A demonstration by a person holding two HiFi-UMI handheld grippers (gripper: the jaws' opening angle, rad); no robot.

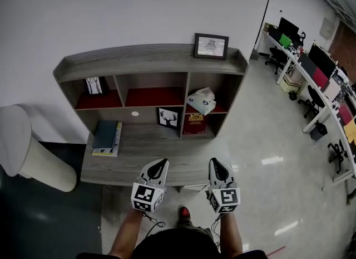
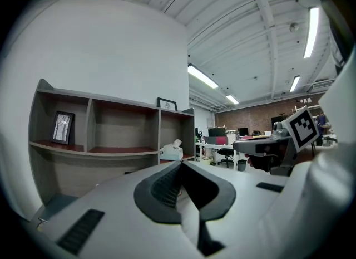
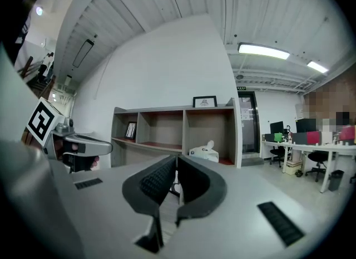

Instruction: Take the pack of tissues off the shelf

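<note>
The pack of tissues [image 1: 201, 101] is white with a blue mark and a tuft of tissue on top. It lies in the right compartment of the grey shelf unit [image 1: 150, 63], on the red liner; it also shows as the tissue pack [image 2: 171, 151] in the left gripper view and the tissue pack [image 3: 204, 152] in the right gripper view. My left gripper [image 1: 159, 165] and right gripper [image 1: 216, 165] hover side by side over the desk's front edge, well short of the shelf. Both are shut with nothing between their jaws.
A framed picture [image 1: 211, 45] stands on top of the shelf. A small frame [image 1: 95, 85] sits in the left compartment, a deer picture [image 1: 168, 117] and a red box [image 1: 194, 123] below. Books [image 1: 107, 137] lie on the desk [image 1: 144, 152]. A white bin [image 1: 28, 152] stands at left; office desks and chairs at right.
</note>
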